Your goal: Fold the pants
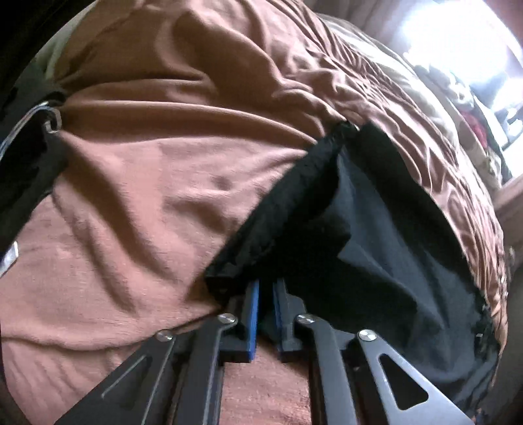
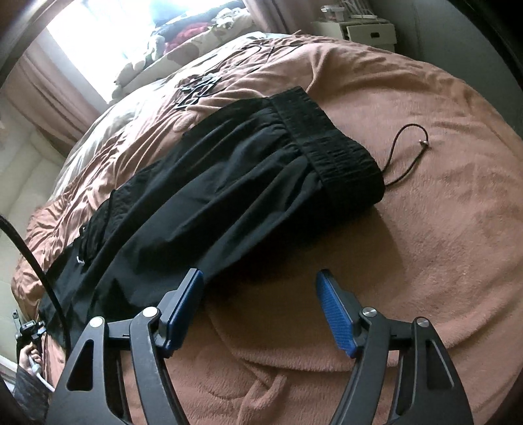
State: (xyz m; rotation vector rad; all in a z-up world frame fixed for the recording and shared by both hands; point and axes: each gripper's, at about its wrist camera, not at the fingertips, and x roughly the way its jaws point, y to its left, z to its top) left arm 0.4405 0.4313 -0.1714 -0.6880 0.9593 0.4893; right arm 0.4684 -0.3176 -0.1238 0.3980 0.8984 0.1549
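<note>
Black pants [image 2: 228,183] lie stretched across a brown blanket [image 2: 408,245], with the elastic waistband [image 2: 327,144] at the far end and the legs running to the lower left. A drawstring cord [image 2: 405,153] trails off the waistband onto the blanket. My right gripper [image 2: 260,284] stands open low over the blanket at the pants' near edge, its left finger [image 2: 183,300] overlapping the cloth and nothing pressed between the pads. In the left wrist view my left gripper [image 1: 266,294] has its blue pads almost together on the black hem [image 1: 261,242] of the pants [image 1: 392,235], whose cloth hides the fingertips.
The bed fills both views. A bright window [image 2: 108,36] and a pile of clothes [image 2: 183,36] lie beyond it, and a white drawer unit [image 2: 362,31] stands at the back right. A black cable [image 2: 36,261] arcs at the left, above a hand [image 2: 27,358].
</note>
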